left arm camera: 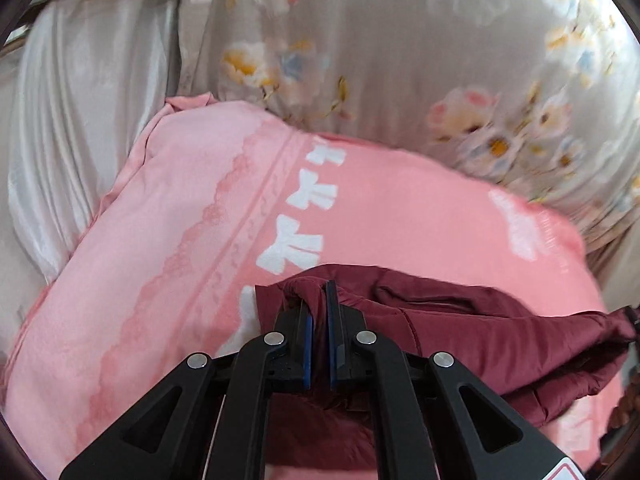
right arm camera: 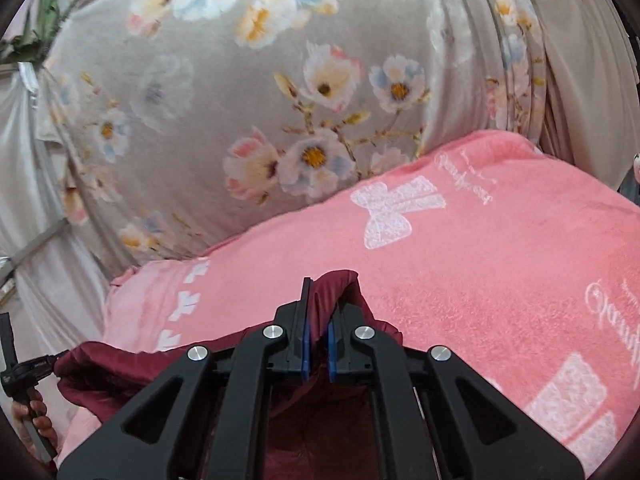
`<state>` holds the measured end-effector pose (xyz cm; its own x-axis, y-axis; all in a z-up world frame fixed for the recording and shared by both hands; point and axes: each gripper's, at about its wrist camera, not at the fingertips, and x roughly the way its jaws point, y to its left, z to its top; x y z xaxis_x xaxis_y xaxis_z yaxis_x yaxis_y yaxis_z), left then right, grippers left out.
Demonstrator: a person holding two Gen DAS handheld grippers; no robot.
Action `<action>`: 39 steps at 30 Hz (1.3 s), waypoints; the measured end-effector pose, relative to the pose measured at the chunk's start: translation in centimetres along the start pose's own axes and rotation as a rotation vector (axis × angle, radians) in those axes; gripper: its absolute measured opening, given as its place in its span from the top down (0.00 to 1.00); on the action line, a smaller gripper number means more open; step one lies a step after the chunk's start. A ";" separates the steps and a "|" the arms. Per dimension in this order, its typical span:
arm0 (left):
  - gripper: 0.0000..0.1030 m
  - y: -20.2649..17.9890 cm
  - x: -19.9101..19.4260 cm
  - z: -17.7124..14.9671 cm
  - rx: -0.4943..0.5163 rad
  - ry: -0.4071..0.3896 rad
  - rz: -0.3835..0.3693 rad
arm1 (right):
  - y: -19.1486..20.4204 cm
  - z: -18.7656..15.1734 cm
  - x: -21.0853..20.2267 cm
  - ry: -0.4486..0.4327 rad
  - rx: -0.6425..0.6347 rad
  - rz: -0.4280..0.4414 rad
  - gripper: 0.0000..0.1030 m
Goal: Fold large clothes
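The left gripper (left arm camera: pixel 319 300) is closed on a fold of the dark red garment (left arm camera: pixel 500 336), with the cloth pinched between its two blue-lined fingers (left arm camera: pixel 307 344). From this fold the garment runs to the right in a loose, wrinkled bundle, and it lies on the pink blanket (left arm camera: pixel 180 240) with white bows. The right gripper (right arm camera: pixel 320 304) also clamps a raised edge of the same dark red garment (right arm camera: pixel 116 372); the cloth stands up between its fingers (right arm camera: pixel 306 312) and then hangs back under the tool. In the right wrist view the garment stretches to the left, where a hand (right arm camera: pixel 38 416) holds a black handle, probably of the other gripper, but this edge of the view is too dark to be sure. The pink blanket (right arm camera: pixel 480 260) covers the surface under the garment. Behind it hangs a grey flowered cloth (right arm camera: pixel 240 100), and a pale plain curtain (left arm camera: pixel 80 120) is at the left.
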<state>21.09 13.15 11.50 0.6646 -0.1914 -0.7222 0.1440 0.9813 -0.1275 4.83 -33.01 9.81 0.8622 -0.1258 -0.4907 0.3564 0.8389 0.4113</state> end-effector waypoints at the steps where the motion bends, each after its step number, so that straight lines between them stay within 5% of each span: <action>1: 0.96 -0.3 1.6 0.1 0.005 0.026 0.024 | -0.1 -0.3 1.8 0.019 0.002 -0.017 0.95; 6: 0.89 0.1 9.4 -0.9 -0.019 0.128 0.093 | -0.9 -2.3 6.9 0.075 0.012 -0.052 0.91; 9: 0.86 0.7 10.6 -1.4 -0.060 0.130 0.084 | -1.2 -2.5 6.5 0.043 0.022 -0.023 0.82; 11: 0.85 1.2 10.3 -1.3 -0.095 0.131 0.059 | -1.3 -2.3 4.9 -0.006 0.024 -0.019 0.64; 13: 0.85 1.6 8.8 -0.9 -0.112 0.099 0.033 | -1.3 -2.1 3.1 -0.055 0.020 -0.028 0.57; 18: 0.81 2.1 4.7 0.8 -0.113 -0.011 -0.019 | 0.0 -3.0 1.2 -0.069 -0.055 -0.029 0.56; 19: 0.73 2.1 4.3 1.2 -0.114 -0.023 -0.021 | 0.5 -3.4 1.2 -0.061 -0.081 -0.030 0.57; 20: 0.49 2.1 3.6 1.6 -0.113 -0.058 0.013 | 0.9 -3.8 1.3 -0.049 -0.102 -0.030 0.57; 21: 0.37 2.1 2.6 2.0 -0.110 -0.133 0.088 | 1.6 -4.3 1.5 -0.033 -0.128 -0.027 0.56; 22: 0.29 2.1 1.8 2.2 -0.105 -0.182 0.127 | 1.8 -4.7 1.8 -0.025 -0.142 -0.024 0.57; 24: 0.29 1.7 0.8 2.9 -0.072 -0.223 0.158 | 3.0 -5.5 2.5 0.007 -0.183 -0.024 0.57; 33: 0.29 -3.4 8.2 -0.3 0.093 0.071 0.039 | 0.9 -4.6 10.7 0.209 -0.134 -0.153 0.57; 39: 0.30 -3.8 14.2 -2.3 0.073 0.185 0.048 | -0.1 -4.7 16.0 0.332 -0.163 -0.201 0.57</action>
<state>28.25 6.80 0.17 0.5271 -0.1307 -0.8397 0.1724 0.9840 -0.0450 16.85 -32.61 -1.70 0.6089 -0.1401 -0.7807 0.4210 0.8913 0.1684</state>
